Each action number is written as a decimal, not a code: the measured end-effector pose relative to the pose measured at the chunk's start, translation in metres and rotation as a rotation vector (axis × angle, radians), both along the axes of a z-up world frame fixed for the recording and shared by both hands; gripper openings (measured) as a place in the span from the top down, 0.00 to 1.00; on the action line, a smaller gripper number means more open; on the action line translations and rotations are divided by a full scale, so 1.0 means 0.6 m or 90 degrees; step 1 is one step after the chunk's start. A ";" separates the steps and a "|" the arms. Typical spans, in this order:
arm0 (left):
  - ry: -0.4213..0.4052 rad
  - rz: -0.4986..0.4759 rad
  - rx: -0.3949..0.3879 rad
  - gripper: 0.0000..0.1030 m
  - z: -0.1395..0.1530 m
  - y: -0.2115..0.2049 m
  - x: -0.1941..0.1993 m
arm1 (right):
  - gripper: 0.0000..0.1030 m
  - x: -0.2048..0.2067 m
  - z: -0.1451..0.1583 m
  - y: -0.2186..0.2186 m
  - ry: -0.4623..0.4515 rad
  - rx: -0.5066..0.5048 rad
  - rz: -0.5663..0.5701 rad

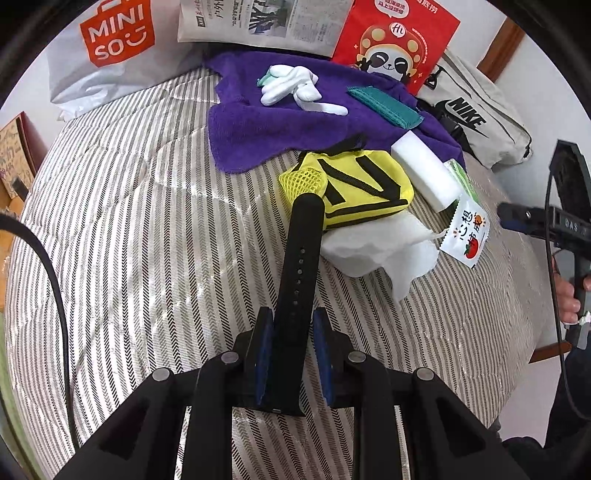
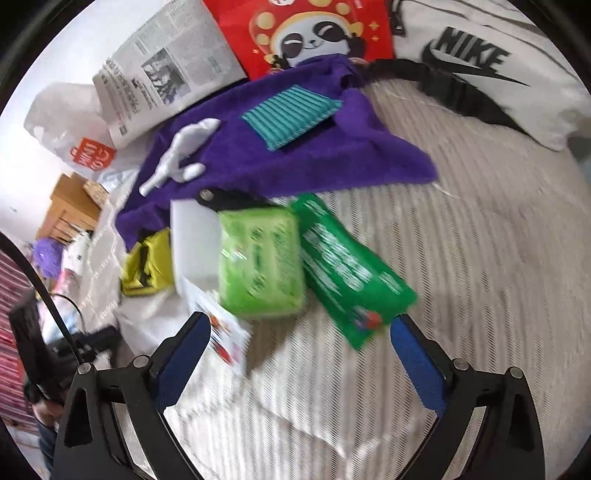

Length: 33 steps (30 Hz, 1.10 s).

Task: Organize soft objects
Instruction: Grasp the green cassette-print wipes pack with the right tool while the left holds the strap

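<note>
Left gripper (image 1: 291, 341) closed on a black watch strap (image 1: 297, 280), blue pads squeezing its lower part, the rest sticking up and away over the striped bed cover (image 1: 140, 240). Strap tip near a yellow pouch (image 1: 354, 184) with black stripes and a bit of yellow net on its side. Under the pouch, a soft white cloth (image 1: 376, 247). Just beside it, a white sponge block (image 1: 424, 173) and a small white packet (image 1: 467, 236) with a red tomato picture.

Farther back, a purple towel (image 1: 280, 125) spread out flat. On the towel, a white glove (image 1: 295, 90) and a teal scrub cloth (image 1: 384, 107). Behind the towel, a folded newspaper (image 1: 258, 22), a red panda bag (image 1: 399, 44), a white Miniso bag (image 1: 110, 48) and a grey Nike bag (image 1: 476, 114).

Right gripper (image 2: 299, 354) wide open, nothing between its blue pads, hanging over the bed. A bit blurry here. Just ahead of it, a light green wipes pack (image 2: 262, 262) and a dark green pack (image 2: 351, 269), side by side and touching. To the left of those, the white block and the yellow pouch, partly hidden.

At the right edge of the left view, a hand (image 1: 567, 295) around the other gripper's black handle.
</note>
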<state>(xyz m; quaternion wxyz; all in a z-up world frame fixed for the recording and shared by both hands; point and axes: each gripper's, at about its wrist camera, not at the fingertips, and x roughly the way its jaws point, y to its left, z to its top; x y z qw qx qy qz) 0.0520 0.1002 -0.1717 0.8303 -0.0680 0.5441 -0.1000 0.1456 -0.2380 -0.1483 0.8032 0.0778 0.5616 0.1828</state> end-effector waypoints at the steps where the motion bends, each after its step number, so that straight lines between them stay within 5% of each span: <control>1: 0.000 0.001 -0.002 0.79 0.000 0.001 0.000 | 0.08 0.006 0.000 0.007 0.001 0.011 0.001; 12: -0.001 -0.003 -0.008 0.79 -0.002 0.001 -0.003 | 0.22 0.065 -0.038 0.063 0.016 0.020 -0.005; 14: -0.002 -0.004 -0.004 0.79 -0.005 -0.001 -0.003 | 0.30 0.070 -0.037 0.073 0.013 0.021 0.006; 16: -0.003 -0.004 0.002 0.79 -0.006 -0.005 -0.001 | 0.49 0.072 -0.035 0.084 0.001 0.007 0.017; 24: -0.013 -0.008 0.015 0.79 -0.007 -0.016 0.017 | 0.49 0.063 -0.023 0.095 -0.015 0.005 0.046; 33: -0.042 -0.050 0.110 0.70 -0.008 -0.057 0.032 | 0.49 0.037 -0.011 0.066 -0.010 0.013 0.037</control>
